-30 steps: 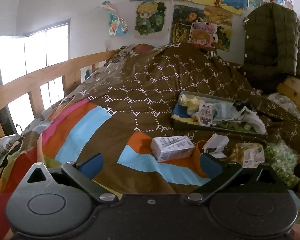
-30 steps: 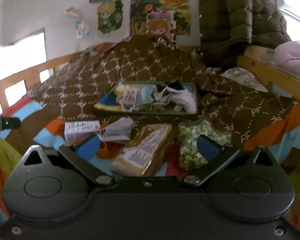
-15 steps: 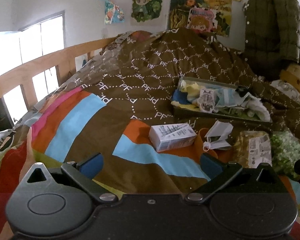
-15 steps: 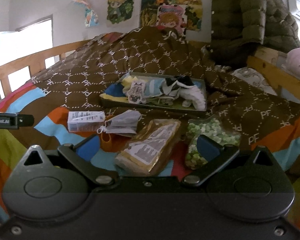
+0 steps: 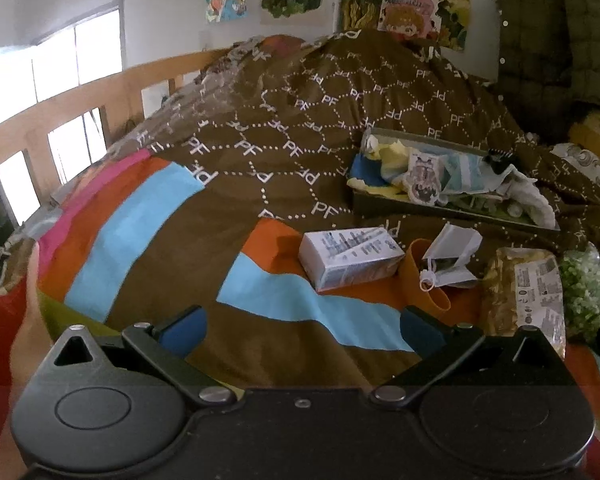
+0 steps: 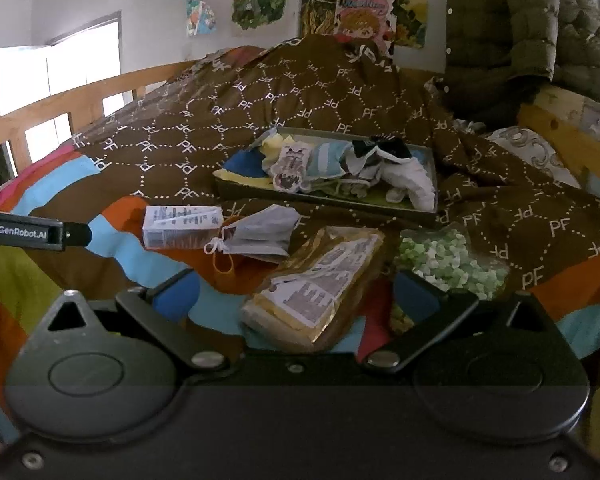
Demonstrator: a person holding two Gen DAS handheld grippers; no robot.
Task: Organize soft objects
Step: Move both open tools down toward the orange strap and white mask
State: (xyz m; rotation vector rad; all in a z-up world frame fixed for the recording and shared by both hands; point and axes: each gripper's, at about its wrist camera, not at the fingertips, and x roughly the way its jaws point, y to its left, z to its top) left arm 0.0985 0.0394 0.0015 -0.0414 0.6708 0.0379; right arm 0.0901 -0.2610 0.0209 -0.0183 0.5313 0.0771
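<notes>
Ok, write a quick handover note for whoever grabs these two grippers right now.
Left gripper: open, empty, above the quilt.
Right gripper: open, empty, fingers either side of the gold packet.
Tray already holds socks and soft bits.
Loose in front of it: white box, grey face mask, gold packet, green-and-white candy bag.
Done: nothing gripped yet. Left: likely move the loose items into the tray, the mask perhaps first.
</notes>
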